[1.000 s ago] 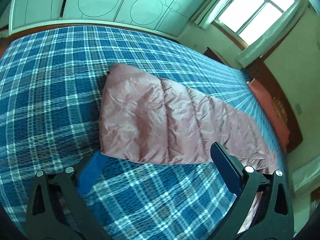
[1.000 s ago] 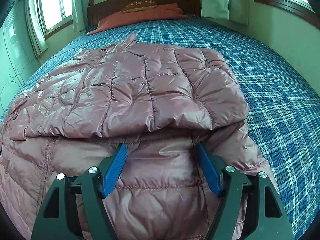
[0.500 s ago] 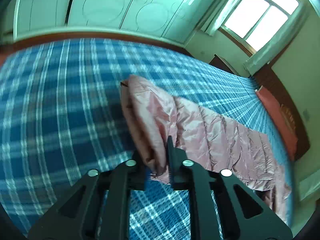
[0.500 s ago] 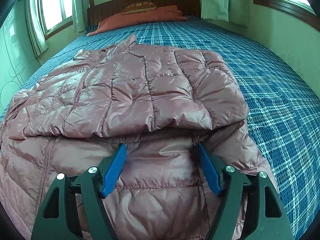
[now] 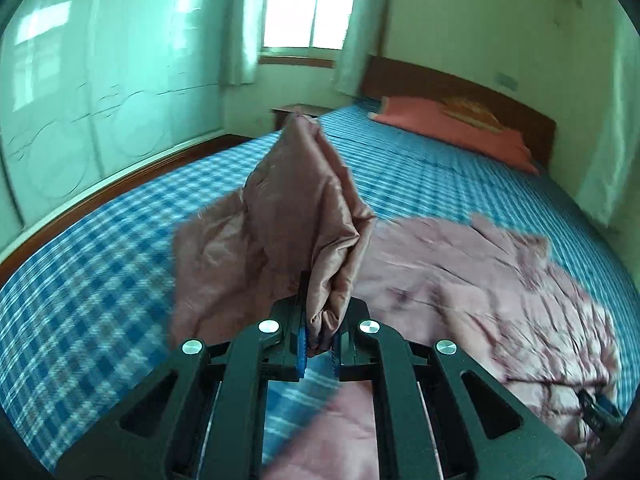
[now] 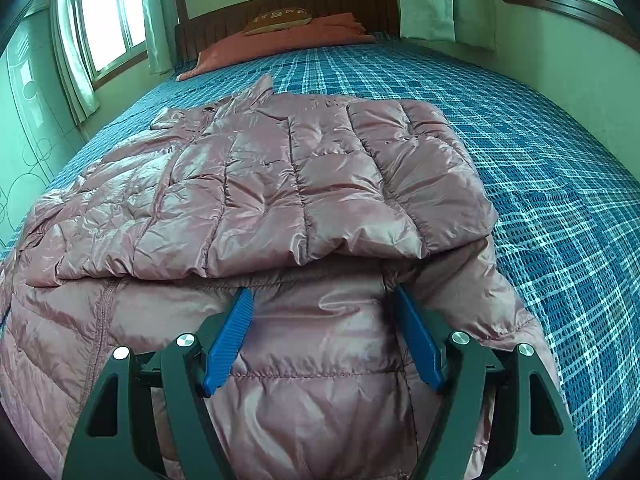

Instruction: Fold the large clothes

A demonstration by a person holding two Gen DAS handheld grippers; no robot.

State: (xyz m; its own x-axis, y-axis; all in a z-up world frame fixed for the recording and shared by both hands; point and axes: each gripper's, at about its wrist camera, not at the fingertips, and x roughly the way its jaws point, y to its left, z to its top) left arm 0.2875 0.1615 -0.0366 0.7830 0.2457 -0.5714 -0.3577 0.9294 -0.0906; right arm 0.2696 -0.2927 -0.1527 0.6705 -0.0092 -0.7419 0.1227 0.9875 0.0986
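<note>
A dusty-pink quilted down jacket (image 6: 280, 184) lies spread on the blue plaid bed (image 6: 540, 160), its right sleeve folded across the chest. My left gripper (image 5: 325, 312) is shut on the end of the other sleeve (image 5: 304, 200), which stands lifted in a bunched peak above the bedspread, while the jacket body (image 5: 460, 280) lies flat to its right. My right gripper (image 6: 323, 296) stays open low over the jacket's lower front, just below the folded sleeve's edge, with its blue pads (image 6: 228, 348) wide apart and only flat fabric between them.
A salmon pillow (image 6: 280, 36) and a patterned cushion lie by the dark wooden headboard (image 6: 288, 4). A pale green wardrobe (image 5: 80, 100) runs along the bed's left side, and a nightstand (image 5: 288, 114) sits under the window (image 5: 312, 4). Bare bedspread (image 5: 100, 280) lies left of the jacket.
My left gripper shut on the sleeve end lying flat on the bed, then rose and swung toward the jacket body, lifting the sleeve. The right gripper has not moved.
</note>
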